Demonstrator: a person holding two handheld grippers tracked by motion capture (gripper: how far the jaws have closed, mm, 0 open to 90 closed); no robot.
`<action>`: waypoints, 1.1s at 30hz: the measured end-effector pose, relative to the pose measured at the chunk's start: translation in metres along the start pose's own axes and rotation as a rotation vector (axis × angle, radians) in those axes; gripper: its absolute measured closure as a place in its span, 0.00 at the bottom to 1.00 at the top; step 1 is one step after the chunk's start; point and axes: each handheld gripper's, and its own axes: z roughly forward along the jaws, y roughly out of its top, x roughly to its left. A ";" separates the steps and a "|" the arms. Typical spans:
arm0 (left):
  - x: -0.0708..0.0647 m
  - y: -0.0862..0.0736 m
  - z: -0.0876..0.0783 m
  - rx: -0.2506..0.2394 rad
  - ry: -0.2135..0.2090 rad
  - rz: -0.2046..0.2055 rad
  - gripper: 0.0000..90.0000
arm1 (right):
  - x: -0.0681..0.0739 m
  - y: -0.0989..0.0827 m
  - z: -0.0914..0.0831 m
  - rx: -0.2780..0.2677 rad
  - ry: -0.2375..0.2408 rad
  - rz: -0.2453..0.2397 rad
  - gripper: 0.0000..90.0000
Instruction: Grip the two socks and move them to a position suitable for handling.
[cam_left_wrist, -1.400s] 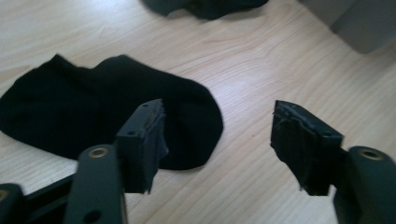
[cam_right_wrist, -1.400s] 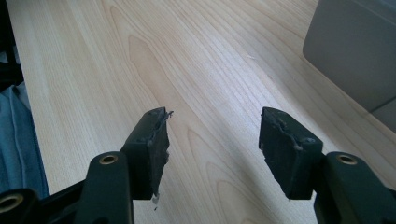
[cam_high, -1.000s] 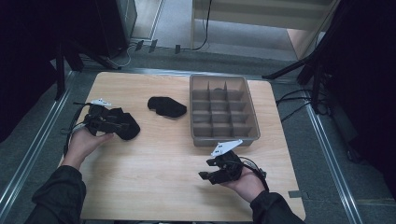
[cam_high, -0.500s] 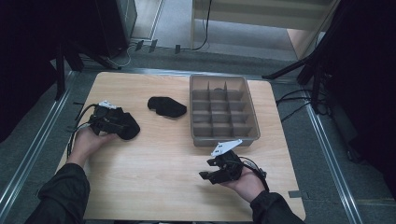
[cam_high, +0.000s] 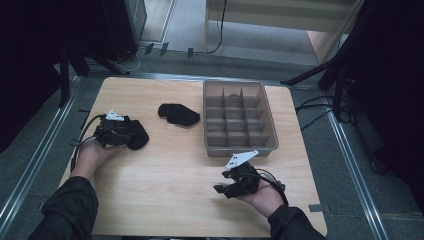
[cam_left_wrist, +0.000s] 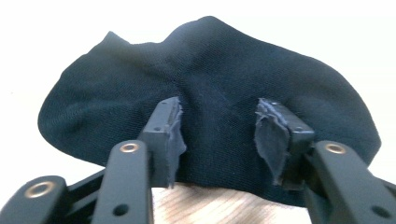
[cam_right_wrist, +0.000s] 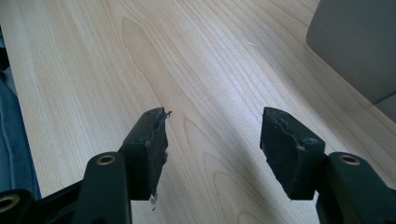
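A black sock (cam_high: 139, 136) lies crumpled at the table's left, and a second black sock (cam_high: 179, 114) lies near the middle. My left gripper (cam_high: 127, 134) rests against the first sock. In the left gripper view its jaws (cam_left_wrist: 218, 126) stand part-way apart, having just been closing, with the sock (cam_left_wrist: 210, 60) bunched between and behind the pads; I see no firm pinch. My right gripper (cam_high: 222, 190) hovers low over bare wood near the front right. Its jaws (cam_right_wrist: 212, 140) are open with nothing between them.
A grey compartment tray (cam_high: 239, 149) stands at the back right of the wooden table, and its corner (cam_right_wrist: 359, 42) shows in the right gripper view. Cables trail from both grippers. Dark stands and metal rails surround the table.
The left hand has edged slightly toward the sock beside it. The right hand and both socks have stayed where they were.
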 end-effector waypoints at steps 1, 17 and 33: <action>-0.001 0.000 0.000 0.004 -0.004 -0.003 0.67 | 0.000 0.000 0.000 0.001 0.001 -0.002 0.46; -0.004 0.020 -0.034 -0.004 -0.106 -0.309 0.94 | 0.001 0.000 -0.002 -0.011 0.010 -0.005 0.47; -0.056 0.000 -0.095 0.007 -0.028 -0.283 0.94 | 0.001 0.005 -0.002 -0.018 0.019 -0.021 0.47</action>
